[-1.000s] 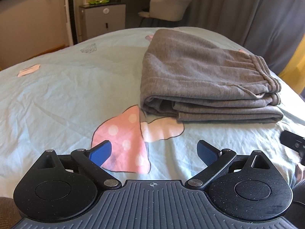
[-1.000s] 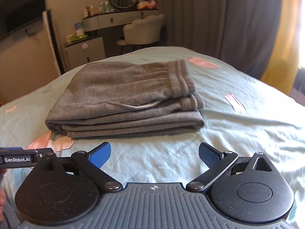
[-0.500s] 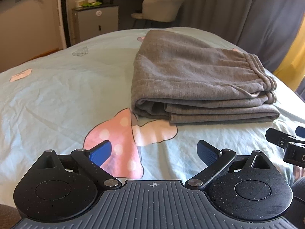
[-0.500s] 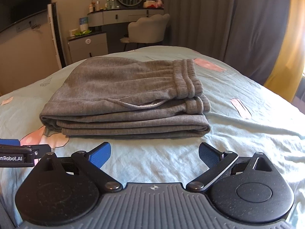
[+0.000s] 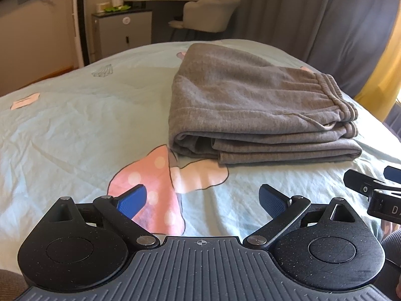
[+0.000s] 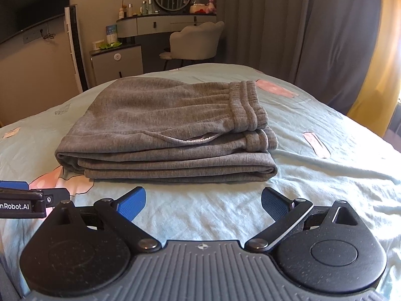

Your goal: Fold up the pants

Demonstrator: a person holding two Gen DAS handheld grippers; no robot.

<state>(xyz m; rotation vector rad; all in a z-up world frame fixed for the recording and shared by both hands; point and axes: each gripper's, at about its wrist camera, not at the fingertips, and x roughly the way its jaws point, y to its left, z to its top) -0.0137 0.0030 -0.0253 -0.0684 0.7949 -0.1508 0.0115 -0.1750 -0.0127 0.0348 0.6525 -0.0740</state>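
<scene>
Folded pants (image 6: 170, 135) on bed (image 6: 325, 175); both tools before them, apart; chair (image 6: 195, 40), dresser (image 6: 165, 23) behind bed.

Both tongs are held level and side by side, fingers spread wide with nothing gripped: left tongs (image 5: 202, 200), with the right tongs (image 6: 203, 202) seen at three o'clock.

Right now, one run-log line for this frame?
pants: folded stack on bed sheet | left gripper: open, empty, short of stack | right gripper: open, empty, short of stack
</scene>
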